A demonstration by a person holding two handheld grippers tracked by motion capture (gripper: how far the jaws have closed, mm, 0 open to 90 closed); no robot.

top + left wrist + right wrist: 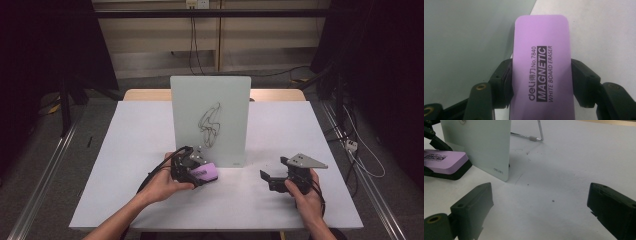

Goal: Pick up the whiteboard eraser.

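The left gripper (197, 172) was clamped on a purple whiteboard eraser (206, 173), which sat low on the white table (125, 165) just in front of the bottom left corner of an upright whiteboard (210, 120). In the left gripper view the two black jaws pressed against the eraser's long sides (541, 72), one jaw on each side, with the printed face up and the rounded far end pointing toward the board's edge. The print on it read "MAGNETIC WHITE BOARD ERASER". In the right gripper view the eraser (445, 162) showed its dark felt underside resting on or just above the table; contact could not be told for certain. It lay just beside the board's lower corner (499, 171). The whiteboard stood roughly mid-table on a wire stand (536, 135) and carried a black scribble (210, 125) near its centre. The right gripper (277, 177) was held by the person's right hand (305, 195) near the table's right front, well apart from the board and eraser. Its jaws stood wide, nothing between them, only bare table surface visible in the gap. A grey three-cornered plate (305, 161) sat on top of it.
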